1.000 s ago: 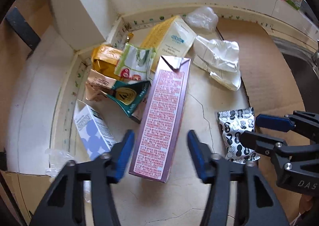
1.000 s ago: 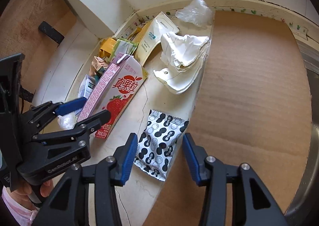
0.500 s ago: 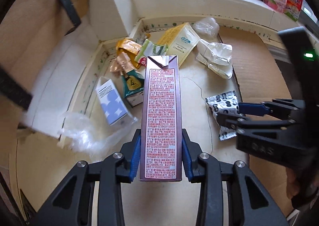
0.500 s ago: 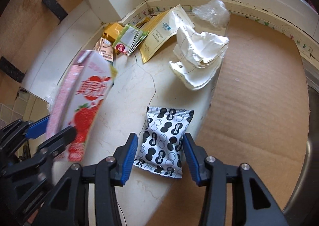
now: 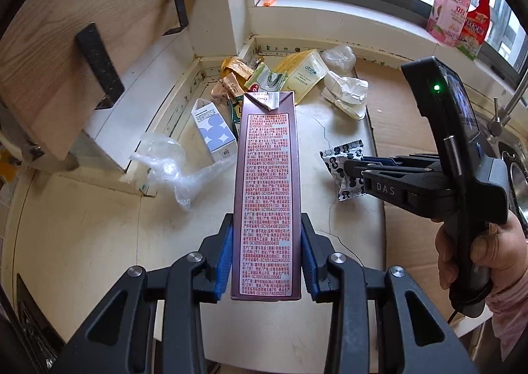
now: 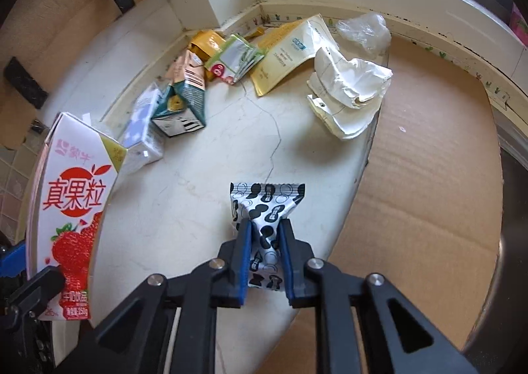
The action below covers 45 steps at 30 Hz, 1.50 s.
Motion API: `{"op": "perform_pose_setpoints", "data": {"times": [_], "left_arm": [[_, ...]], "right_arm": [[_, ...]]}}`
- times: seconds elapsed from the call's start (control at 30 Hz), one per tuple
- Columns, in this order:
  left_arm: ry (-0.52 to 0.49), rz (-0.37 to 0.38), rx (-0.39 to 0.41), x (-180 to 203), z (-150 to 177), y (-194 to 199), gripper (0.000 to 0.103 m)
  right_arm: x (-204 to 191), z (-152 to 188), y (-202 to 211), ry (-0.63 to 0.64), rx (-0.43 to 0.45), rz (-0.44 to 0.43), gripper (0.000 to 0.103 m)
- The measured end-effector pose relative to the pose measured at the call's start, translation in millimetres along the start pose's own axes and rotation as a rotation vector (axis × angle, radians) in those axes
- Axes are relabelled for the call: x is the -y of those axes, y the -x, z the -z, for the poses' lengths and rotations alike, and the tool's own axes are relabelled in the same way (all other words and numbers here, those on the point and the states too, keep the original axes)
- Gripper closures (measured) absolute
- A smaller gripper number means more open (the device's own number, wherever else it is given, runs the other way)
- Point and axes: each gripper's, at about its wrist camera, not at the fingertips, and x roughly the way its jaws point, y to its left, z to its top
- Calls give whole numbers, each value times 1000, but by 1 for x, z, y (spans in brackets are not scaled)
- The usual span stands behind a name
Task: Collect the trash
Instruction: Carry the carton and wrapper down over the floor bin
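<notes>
My left gripper [image 5: 266, 258] is shut on a tall strawberry drink carton [image 5: 266, 195] and holds it above the counter; the carton also shows in the right wrist view [image 6: 71, 215]. My right gripper [image 6: 264, 252] is shut on a black-and-white patterned snack wrapper [image 6: 265, 205], pinching it and lifting it off the counter; the wrapper shows in the left wrist view too [image 5: 340, 166]. More trash lies in the back corner: a small blue-and-white carton [image 5: 213, 133], a teal carton [image 6: 183, 103], a yellow pouch [image 6: 290, 53], crumpled white paper [image 6: 346, 93].
A flat cardboard sheet [image 6: 429, 176] covers the counter's right side. A clear plastic bag [image 5: 168, 162] lies at the left, another [image 6: 363, 29] by the back wall. A sink rim [image 5: 518, 176] is at far right. Bottles [image 5: 462, 17] stand on the windowsill.
My left gripper closed on the drink carton and lifted it up and back. My right gripper closed on the patterned wrapper, crumpling it, and both pulled away from the pile.
</notes>
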Motion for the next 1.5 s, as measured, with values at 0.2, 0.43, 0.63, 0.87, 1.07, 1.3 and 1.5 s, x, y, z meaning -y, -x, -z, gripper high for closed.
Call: {"op": "perform_pose_setpoints", "data": {"times": [0.2, 0.43, 0.63, 0.87, 1.07, 1.3, 1.5], "left_arm": [[26, 44, 22, 0, 18, 34, 69], [44, 136, 64, 10, 40, 87, 69], [31, 206, 110, 16, 64, 138, 69], [27, 231, 145, 11, 109, 184, 69], [2, 197, 131, 7, 153, 195, 69], [16, 157, 79, -3, 204, 184, 69], [57, 134, 0, -17, 245, 146, 69]], "right_arm": [[-15, 15, 50, 20, 64, -31, 88], [-37, 48, 134, 51, 149, -61, 88], [-58, 87, 195, 103, 191, -66, 88], [-81, 142, 238, 143, 201, -124, 88], [-100, 183, 246, 169, 187, -175, 88], [-111, 216, 222, 175, 134, -192, 88], [-117, 240, 180, 188, 85, -134, 88]]}}
